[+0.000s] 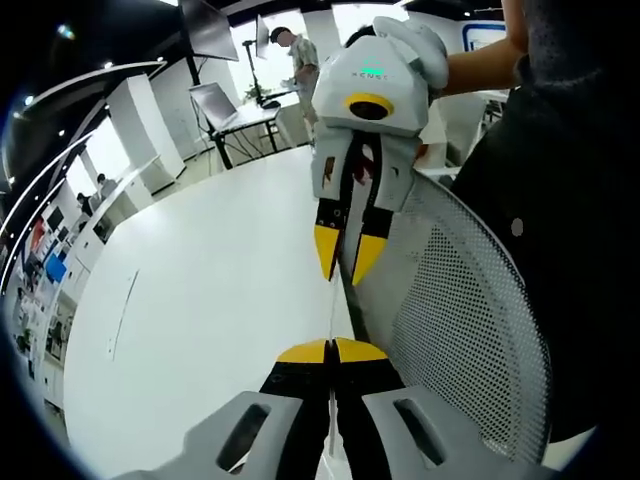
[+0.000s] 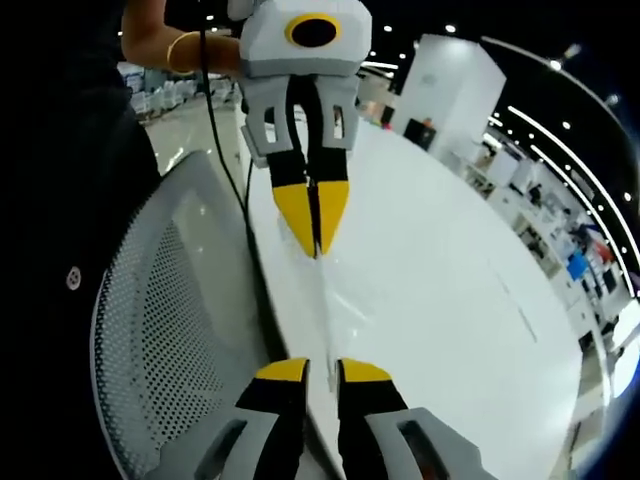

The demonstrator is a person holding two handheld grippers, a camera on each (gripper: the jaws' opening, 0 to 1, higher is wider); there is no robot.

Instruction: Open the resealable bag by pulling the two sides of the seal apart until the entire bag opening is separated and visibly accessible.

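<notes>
The clear resealable bag shows edge-on as a thin glossy strip stretched between the two grippers above the white table. My left gripper is shut on one end of it, its yellow tips pressed together. From the top of the right gripper view the same left gripper reaches in, pinching the bag. My right gripper has its yellow tips a little apart, and the bag's edge runs into that gap. In the left gripper view the right gripper comes down from above onto the bag strip, its tips narrowly apart.
A large white table lies beneath. A grey mesh chair back stands close beside the bag, also seen in the right gripper view as the mesh chair. A person in dark clothes holds the grippers. Desks and people stand far behind.
</notes>
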